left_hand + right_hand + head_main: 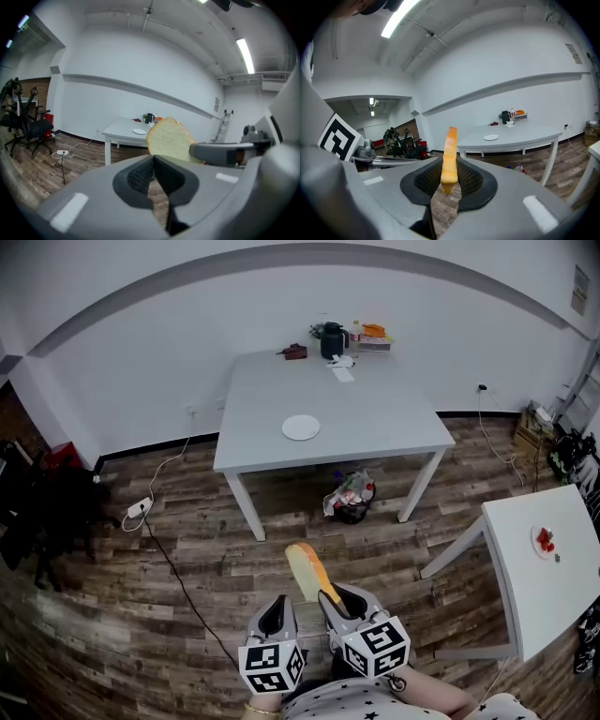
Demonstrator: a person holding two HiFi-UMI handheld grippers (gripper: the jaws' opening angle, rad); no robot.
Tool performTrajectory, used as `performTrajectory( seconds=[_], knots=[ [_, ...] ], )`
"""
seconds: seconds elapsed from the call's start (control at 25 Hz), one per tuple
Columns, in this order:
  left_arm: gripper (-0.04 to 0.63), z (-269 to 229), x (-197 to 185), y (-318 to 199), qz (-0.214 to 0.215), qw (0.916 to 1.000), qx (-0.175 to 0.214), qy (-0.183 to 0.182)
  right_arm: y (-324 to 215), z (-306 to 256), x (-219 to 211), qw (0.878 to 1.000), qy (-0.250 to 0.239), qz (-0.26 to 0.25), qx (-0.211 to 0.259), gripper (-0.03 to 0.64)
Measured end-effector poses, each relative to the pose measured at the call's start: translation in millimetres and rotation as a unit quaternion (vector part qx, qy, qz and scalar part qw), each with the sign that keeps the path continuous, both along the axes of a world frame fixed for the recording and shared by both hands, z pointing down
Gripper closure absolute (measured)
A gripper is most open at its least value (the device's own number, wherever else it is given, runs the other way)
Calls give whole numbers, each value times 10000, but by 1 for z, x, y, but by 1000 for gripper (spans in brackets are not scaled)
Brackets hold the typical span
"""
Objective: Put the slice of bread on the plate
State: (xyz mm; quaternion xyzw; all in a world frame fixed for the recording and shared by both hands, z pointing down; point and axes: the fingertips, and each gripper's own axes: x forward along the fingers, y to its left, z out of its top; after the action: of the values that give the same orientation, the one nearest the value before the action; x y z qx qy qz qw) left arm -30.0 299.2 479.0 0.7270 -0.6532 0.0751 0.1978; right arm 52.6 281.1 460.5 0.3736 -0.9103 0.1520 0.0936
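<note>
Between the black, mesh-textured pads of the right tool (449, 177) we see the slice of bread (449, 157) pinched by its lower edge and standing upright, edge toward that tool's camera. From the left gripper view its broad face is pale cream and finely porous, with a rounded top; the crust along the rim is golden orange. From the head view the slice juts forward past the tool tips, over the floor (187, 568) of dark, streaky wood planks, well apart from the plate (301, 427). That plate is small, round and white, and it lies on the near half of a pale rectangular bench (375, 418) with four straight legs. The left tool (153, 161) sits just beside the right one, with its pads pressed together at the tips and nothing between them. Both tools have smooth grey shells, and each carries a cube (272, 667) faced with black-and-white square markers, the only print we can make out. A sheet on the far wall (581, 289) is too small to read. At the back of the bench stands a black kettle (333, 339) among small items, and a crumpled bag (351, 496) lies beneath it on the floor.
</note>
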Motion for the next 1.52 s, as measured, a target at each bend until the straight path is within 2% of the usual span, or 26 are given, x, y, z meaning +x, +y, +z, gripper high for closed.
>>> performTrajectory(
  seconds=[0.44,0.8,1.08,1.28,1.52],
  knots=[
    [588,-21,0,-186,-252,9995,169,76,-192,-15,2,9995,116,-284,100,532],
    [588,-16,-4,-275,-257,9996,30,107,-282,-16,-1,9998,13,-219,-21,532],
    [588,1,-21,-347,-134,9998,-79,103,-348,2,-13,9997,68,-44,-215,532],
    [588,5,-46,-421,80,9999,3,71,-418,12,-27,9991,159,198,-349,532],
    [588,18,-78,-509,384,9990,-207,125,-504,28,-62,9968,302,334,-666,531]
  ],
)
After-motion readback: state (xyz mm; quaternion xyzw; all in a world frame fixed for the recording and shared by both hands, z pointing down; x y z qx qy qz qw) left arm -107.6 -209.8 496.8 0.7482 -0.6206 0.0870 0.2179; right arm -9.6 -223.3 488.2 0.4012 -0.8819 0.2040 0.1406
